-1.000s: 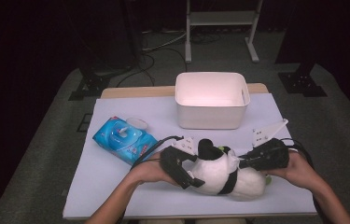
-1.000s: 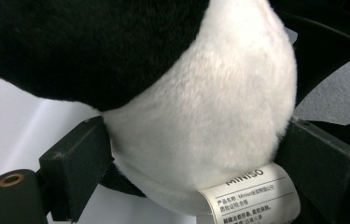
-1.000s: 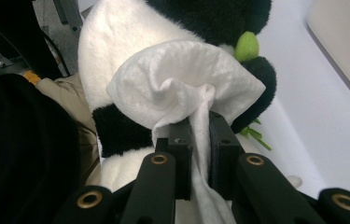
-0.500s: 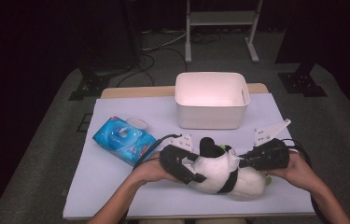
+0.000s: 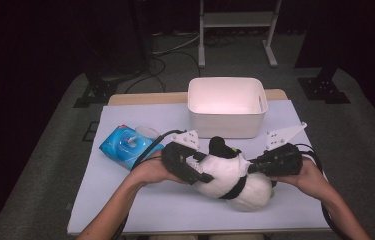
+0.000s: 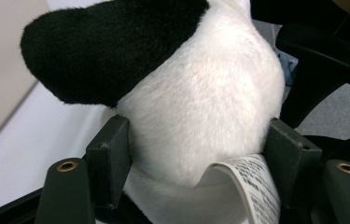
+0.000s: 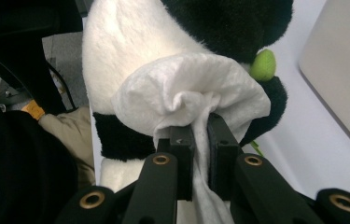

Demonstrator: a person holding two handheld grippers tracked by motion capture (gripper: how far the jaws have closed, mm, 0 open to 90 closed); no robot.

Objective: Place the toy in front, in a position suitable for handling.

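Panda plush [image 5: 235, 177] in front of white bin [image 5: 227, 106]: soft, light, squashy. Left tongs [image 6: 196, 154], just closing, squeeze its white body; right tongs [image 7: 200, 140] pinch wipe [image 7: 186, 93] against fur. Grip mid-body, not limbs.

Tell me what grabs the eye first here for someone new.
The black-and-white plush panda at the near middle of the table, with the left tongs closing around its white body. Next, the right tongs, shut on a white wipe bunched against the panda's side. Behind them stands a white bin, with a blue wipes pack to the left.
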